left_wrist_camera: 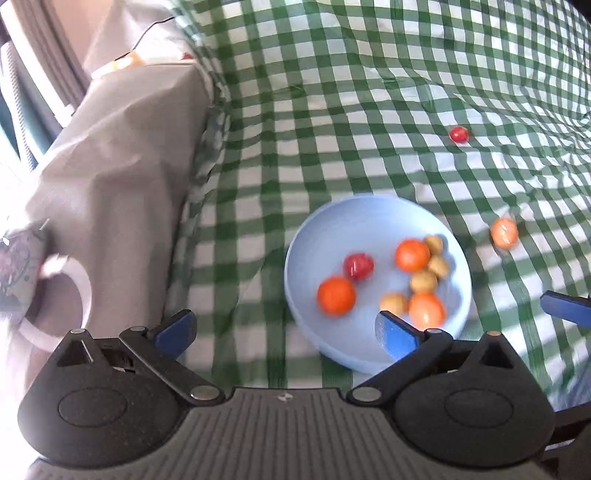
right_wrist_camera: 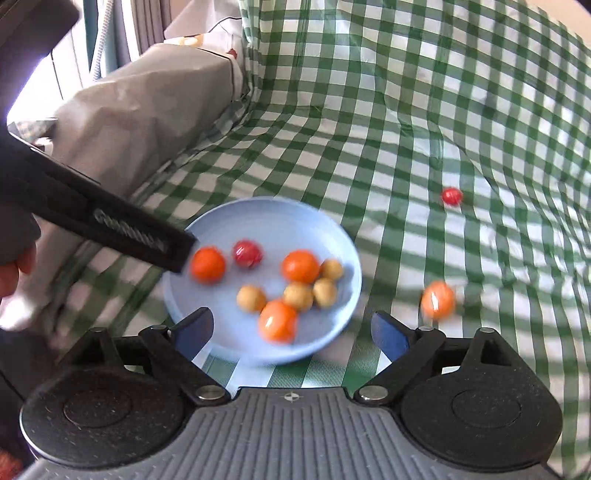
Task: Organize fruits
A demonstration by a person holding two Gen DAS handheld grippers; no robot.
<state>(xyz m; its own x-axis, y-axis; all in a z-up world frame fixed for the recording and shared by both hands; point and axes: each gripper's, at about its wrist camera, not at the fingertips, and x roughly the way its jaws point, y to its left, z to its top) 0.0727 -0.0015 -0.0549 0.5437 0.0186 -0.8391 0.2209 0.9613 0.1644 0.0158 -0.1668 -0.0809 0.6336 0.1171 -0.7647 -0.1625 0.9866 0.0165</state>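
Observation:
A light blue bowl (left_wrist_camera: 310, 236) (right_wrist_camera: 266, 221) sits on the green checked cloth (left_wrist_camera: 332, 110). It holds three orange fruits, one red fruit (left_wrist_camera: 357, 266) (right_wrist_camera: 246, 253) and several small yellow-brown ones. Two fruits lie loose on the cloth to the bowl's right: an orange fruit (left_wrist_camera: 504, 232) (right_wrist_camera: 437, 299) close by and a small red fruit (left_wrist_camera: 459, 134) (right_wrist_camera: 451, 196) farther back. My left gripper (left_wrist_camera: 286, 332) is open over the bowl's near left edge, holding nothing. My right gripper (right_wrist_camera: 291, 332) is open above the bowl's near rim, also holding nothing.
A grey cloth-covered block (left_wrist_camera: 122, 166) (right_wrist_camera: 147, 103) rises left of the checked cloth, with a thin dark cable (left_wrist_camera: 147, 33) on top. A white ring-shaped object (left_wrist_camera: 79, 280) lies at the near left. A person's hand (right_wrist_camera: 14, 273) holds the left gripper's black body (right_wrist_camera: 110, 229) beside the bowl.

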